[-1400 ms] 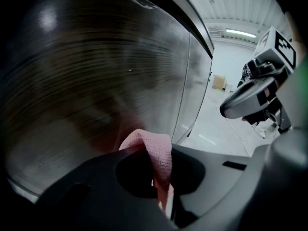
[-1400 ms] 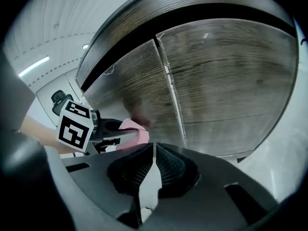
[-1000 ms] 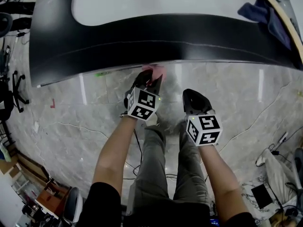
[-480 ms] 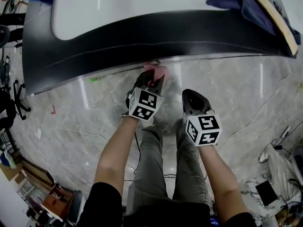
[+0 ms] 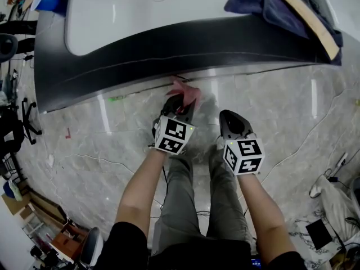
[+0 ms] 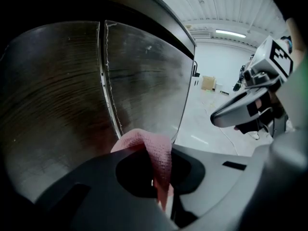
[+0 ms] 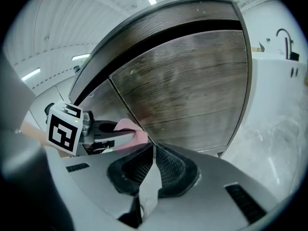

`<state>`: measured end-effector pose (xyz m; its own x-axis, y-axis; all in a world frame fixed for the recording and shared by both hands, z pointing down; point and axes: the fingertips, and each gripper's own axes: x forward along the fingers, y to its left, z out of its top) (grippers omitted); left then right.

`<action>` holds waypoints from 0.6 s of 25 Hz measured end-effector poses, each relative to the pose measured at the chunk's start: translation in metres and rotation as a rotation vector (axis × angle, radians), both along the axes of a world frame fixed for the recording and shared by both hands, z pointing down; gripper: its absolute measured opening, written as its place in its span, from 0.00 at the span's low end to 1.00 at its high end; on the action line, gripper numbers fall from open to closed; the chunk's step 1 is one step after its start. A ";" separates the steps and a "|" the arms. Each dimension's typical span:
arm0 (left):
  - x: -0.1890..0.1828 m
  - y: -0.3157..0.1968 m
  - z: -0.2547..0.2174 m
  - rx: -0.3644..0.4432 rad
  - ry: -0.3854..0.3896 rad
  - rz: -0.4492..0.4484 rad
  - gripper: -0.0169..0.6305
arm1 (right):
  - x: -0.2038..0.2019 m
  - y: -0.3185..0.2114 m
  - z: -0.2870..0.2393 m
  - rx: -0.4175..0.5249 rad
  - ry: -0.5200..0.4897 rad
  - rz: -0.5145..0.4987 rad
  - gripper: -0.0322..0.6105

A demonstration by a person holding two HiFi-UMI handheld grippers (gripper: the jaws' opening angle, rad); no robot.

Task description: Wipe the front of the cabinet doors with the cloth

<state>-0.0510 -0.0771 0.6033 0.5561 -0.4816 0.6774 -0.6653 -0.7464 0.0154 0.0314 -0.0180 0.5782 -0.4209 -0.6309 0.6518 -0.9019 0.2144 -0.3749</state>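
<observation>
A pink cloth [image 5: 186, 89] is pinched in my left gripper [image 5: 181, 101], low down at the foot of the dark wood-grain cabinet doors [image 5: 169, 49]. In the left gripper view the pink cloth [image 6: 153, 150] hangs folded between the jaws, close to the door front [image 6: 144, 81] and just right of the seam between two doors. My right gripper [image 5: 232, 120] hovers beside it to the right, over the floor, shut with nothing in it. From the right gripper view, the shut right gripper [image 7: 153, 149] faces a door [image 7: 192, 85], with the left gripper [image 7: 118, 136] and pink cloth [image 7: 129, 127] at left.
A dark blue cloth [image 5: 264, 7] and a wooden board [image 5: 306, 18] lie on the white countertop [image 5: 140, 10]. Below me are grey marble floor [image 5: 101, 145] and my legs [image 5: 191, 196]. Office chairs [image 5: 14, 128] stand at far left; cables and bags [image 5: 332, 190] lie at right.
The left gripper with the cloth has drawn slightly back from the cabinet foot, so more cloth shows. The right gripper has barely moved. The head view has shifted.
</observation>
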 end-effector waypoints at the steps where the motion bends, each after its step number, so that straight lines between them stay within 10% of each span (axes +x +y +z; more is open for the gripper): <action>1: 0.000 0.003 -0.004 -0.002 0.000 -0.006 0.05 | 0.001 0.002 -0.002 -0.001 -0.003 -0.001 0.12; 15: 0.010 0.039 -0.065 0.000 0.051 -0.114 0.05 | 0.021 0.011 -0.047 0.037 -0.028 -0.038 0.12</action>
